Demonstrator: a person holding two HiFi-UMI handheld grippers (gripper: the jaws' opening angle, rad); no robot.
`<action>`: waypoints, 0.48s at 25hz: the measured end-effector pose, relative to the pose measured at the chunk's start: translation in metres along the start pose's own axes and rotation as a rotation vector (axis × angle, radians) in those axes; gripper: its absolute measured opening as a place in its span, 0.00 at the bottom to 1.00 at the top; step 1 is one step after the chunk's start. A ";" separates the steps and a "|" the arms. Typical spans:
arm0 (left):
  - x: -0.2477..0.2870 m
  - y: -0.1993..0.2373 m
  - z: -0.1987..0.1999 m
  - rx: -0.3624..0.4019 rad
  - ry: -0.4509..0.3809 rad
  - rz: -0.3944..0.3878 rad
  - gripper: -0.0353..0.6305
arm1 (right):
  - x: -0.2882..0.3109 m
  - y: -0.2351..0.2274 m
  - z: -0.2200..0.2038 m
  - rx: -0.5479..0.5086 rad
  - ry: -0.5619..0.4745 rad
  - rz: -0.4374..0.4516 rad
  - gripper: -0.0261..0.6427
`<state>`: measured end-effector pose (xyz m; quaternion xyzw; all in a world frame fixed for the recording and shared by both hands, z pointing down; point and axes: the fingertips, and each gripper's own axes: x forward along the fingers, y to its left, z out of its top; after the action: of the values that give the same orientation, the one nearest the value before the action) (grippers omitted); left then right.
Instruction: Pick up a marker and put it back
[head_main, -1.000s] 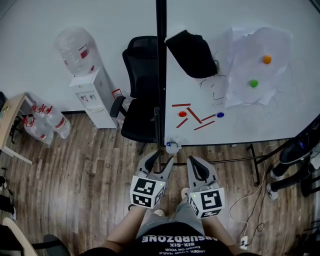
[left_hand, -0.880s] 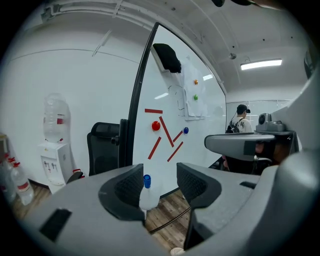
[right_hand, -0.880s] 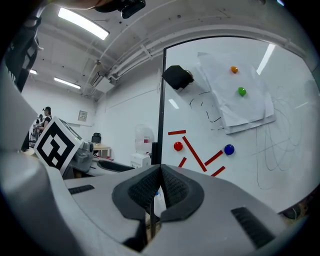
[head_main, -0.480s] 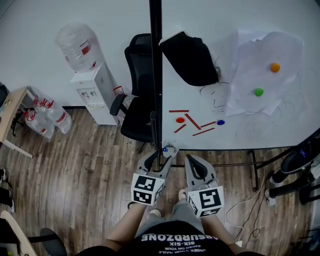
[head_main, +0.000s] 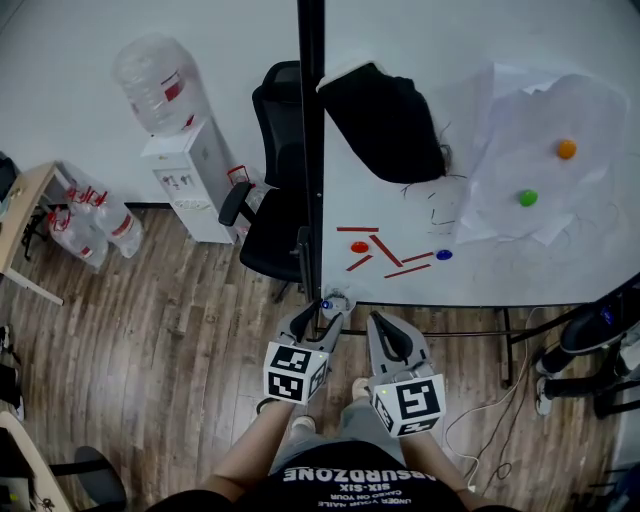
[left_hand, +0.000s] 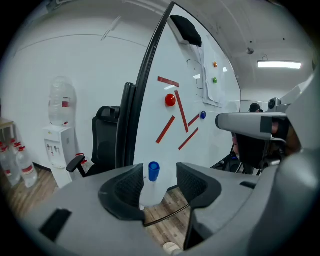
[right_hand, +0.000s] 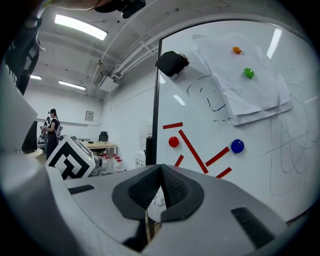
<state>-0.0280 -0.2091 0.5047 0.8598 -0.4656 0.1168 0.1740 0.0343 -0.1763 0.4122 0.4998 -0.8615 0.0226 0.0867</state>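
Note:
A marker with a blue cap (left_hand: 153, 171) stands upright in a small white holder (left_hand: 151, 194) at the whiteboard's lower edge; in the head view that cap (head_main: 326, 303) shows just beyond my left jaws. My left gripper (left_hand: 159, 185) is open, and the marker shows in the gap ahead of the jaws, not touched by them. From above, the left gripper (head_main: 318, 320) points at the holder. My right gripper (right_hand: 160, 187) is shut with nothing in it and sits beside the left one (head_main: 384, 333).
The whiteboard (head_main: 480, 240) carries red strips (head_main: 383, 250), a red magnet (head_main: 359, 246), a blue magnet (head_main: 444, 254), a black cloth (head_main: 385, 120) and paper sheets (head_main: 540, 150). A black post (head_main: 312, 150), an office chair (head_main: 275, 220) and a water dispenser (head_main: 180, 170) stand left of it.
The head view has drifted a little, so the board's items sit slightly lower and to the right. Both grippers keep their stance, left open and right shut.

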 end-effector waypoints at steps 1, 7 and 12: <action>0.003 0.001 -0.002 -0.005 0.005 0.000 0.34 | 0.000 -0.001 -0.001 0.002 0.003 0.000 0.04; 0.017 0.005 -0.011 -0.018 0.047 0.008 0.34 | 0.004 -0.010 -0.006 0.016 0.009 0.007 0.04; 0.022 0.007 -0.013 -0.028 0.047 0.027 0.34 | 0.005 -0.017 -0.015 0.042 0.025 0.001 0.04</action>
<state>-0.0219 -0.2243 0.5256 0.8480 -0.4744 0.1329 0.1955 0.0487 -0.1876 0.4273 0.5009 -0.8598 0.0470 0.0872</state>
